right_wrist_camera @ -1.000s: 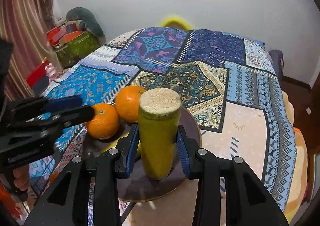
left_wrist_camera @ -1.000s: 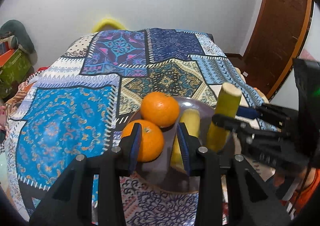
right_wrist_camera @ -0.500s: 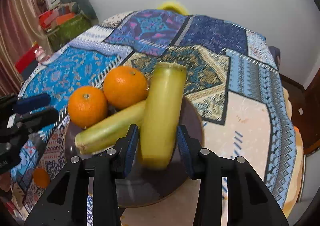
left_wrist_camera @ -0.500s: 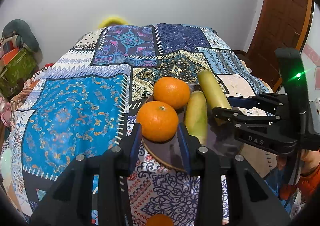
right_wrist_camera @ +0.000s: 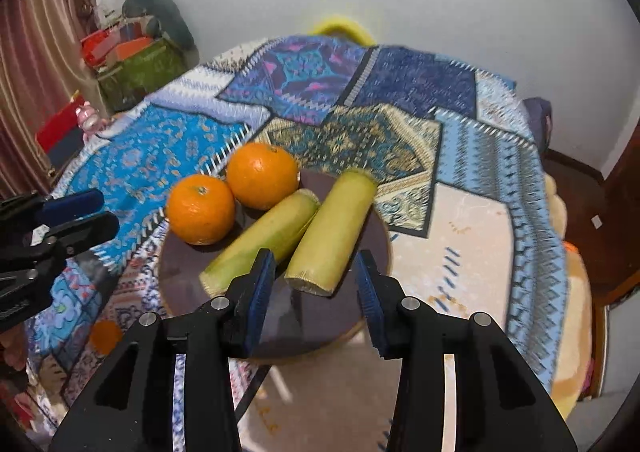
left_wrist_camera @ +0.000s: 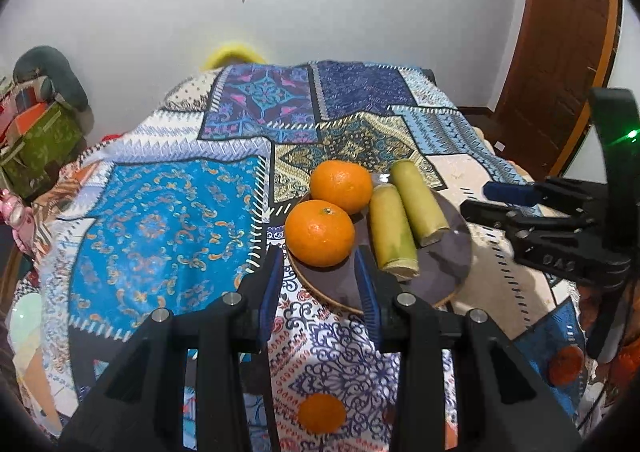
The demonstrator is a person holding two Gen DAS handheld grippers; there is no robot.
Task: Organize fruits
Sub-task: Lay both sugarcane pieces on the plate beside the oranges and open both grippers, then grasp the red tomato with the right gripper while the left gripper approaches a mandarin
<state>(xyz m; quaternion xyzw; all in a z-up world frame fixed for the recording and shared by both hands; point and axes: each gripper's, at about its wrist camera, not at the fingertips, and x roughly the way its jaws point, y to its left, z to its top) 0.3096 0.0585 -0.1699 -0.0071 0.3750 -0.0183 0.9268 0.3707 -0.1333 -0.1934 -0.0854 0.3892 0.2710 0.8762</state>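
A dark round plate [left_wrist_camera: 436, 272] on the patchwork cloth holds two oranges, a near one [left_wrist_camera: 320, 232] and a far one [left_wrist_camera: 341, 186]. Beside them two yellow-green cylindrical pieces, left [left_wrist_camera: 392, 230] and right [left_wrist_camera: 418, 202], lie side by side. My left gripper [left_wrist_camera: 318, 272] hovers open and empty just short of the plate's near rim. From the right wrist, the oranges [right_wrist_camera: 200, 208] and the right piece [right_wrist_camera: 334, 224] lie on the plate [right_wrist_camera: 320, 316]. My right gripper [right_wrist_camera: 314, 264] is open, its pads clear of that piece. The left gripper [right_wrist_camera: 106, 210] shows at the left edge.
A loose orange [left_wrist_camera: 322, 412] lies on the cloth near me, and another [left_wrist_camera: 564, 366] at the right. A wooden door [left_wrist_camera: 560, 52] stands to the right. Boxes and clutter [left_wrist_camera: 36, 140] sit to the left, and a yellow chair back [left_wrist_camera: 234, 54] rises behind the table.
The right gripper tipped the upright yellow-green piece down onto the plate beside the other, let go and drew back. The left gripper backed away from the oranges.
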